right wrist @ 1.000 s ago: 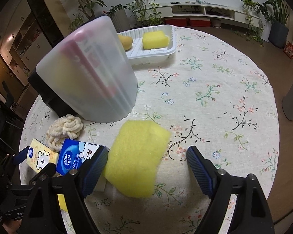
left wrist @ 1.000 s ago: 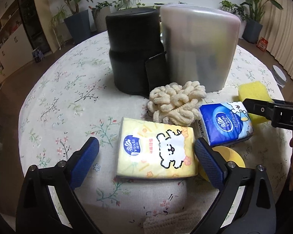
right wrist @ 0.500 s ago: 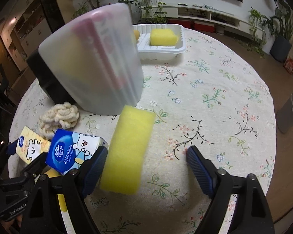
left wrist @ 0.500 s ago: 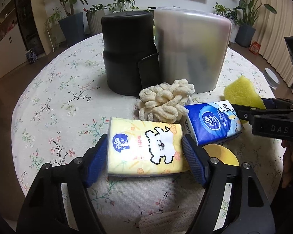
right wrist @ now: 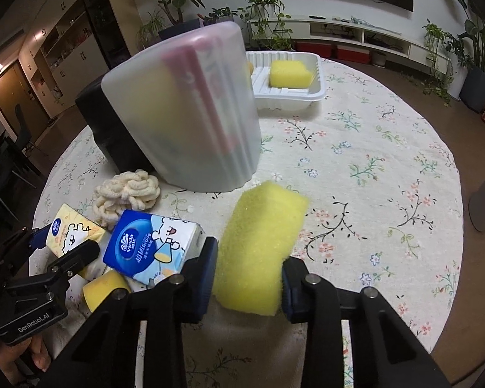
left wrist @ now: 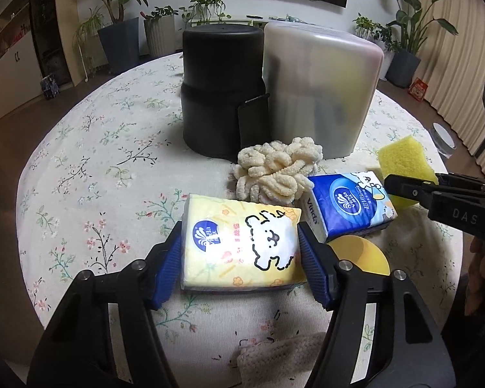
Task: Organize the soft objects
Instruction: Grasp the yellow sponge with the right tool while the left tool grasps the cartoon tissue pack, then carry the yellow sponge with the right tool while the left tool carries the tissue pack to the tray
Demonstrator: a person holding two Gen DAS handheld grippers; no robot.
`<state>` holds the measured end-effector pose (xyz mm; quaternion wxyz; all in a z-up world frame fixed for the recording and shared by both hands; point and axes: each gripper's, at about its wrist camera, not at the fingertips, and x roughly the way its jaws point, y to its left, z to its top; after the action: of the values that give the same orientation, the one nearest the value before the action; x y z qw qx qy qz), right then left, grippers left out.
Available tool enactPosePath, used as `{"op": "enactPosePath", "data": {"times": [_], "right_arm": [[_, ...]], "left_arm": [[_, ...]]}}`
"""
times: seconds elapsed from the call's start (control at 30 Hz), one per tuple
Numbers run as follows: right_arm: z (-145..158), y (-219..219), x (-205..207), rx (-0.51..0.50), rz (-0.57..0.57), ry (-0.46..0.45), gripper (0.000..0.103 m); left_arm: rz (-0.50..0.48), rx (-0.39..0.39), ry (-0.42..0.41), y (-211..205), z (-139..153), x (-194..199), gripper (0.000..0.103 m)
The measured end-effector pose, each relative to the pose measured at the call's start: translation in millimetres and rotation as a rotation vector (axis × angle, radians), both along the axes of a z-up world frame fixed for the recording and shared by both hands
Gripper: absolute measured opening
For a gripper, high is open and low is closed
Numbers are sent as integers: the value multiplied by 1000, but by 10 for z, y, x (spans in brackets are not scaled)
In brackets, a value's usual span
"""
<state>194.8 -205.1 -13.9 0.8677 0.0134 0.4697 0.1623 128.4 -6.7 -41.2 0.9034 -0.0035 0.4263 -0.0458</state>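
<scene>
A yellow tissue pack (left wrist: 236,226) lies on the flowered tablecloth between the blue pads of my left gripper (left wrist: 239,258). Its jaws are closing, and both pads press the pack's sides. Just right of it a blue tissue pack (left wrist: 349,203) rests on a yellow round piece (left wrist: 359,255). A cream fluffy bundle (left wrist: 278,171) sits behind both packs. My right gripper (right wrist: 247,268) is shut on a yellow sponge (right wrist: 262,232), which it holds by its near end, tilted off the cloth beside the blue tissue pack (right wrist: 148,245).
A black tub (left wrist: 220,90) and a frosted plastic bin (left wrist: 320,90) stand upturned behind the soft things. At the far edge, a white tray (right wrist: 320,92) holds another yellow sponge (right wrist: 289,72). A knitted cream cloth (left wrist: 274,365) lies at the near edge.
The left jaws have closed from wide apart onto the yellow tissue pack. The right jaws have closed onto the sponge, which has turned from lying flat to tilted up.
</scene>
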Motion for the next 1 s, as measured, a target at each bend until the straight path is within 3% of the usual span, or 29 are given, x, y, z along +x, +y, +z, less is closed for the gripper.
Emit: {"op": "enactPosePath", "data": {"times": [0.6,1.0], "right_arm": [[125,-211,-261,4,-42,-13,34],[362,-769,-402,-25,-116,-3,34]], "left_arm": [[36,-38,-3,364,148,-243,63],[98,-97,-42,855,439,-238,63]]}}
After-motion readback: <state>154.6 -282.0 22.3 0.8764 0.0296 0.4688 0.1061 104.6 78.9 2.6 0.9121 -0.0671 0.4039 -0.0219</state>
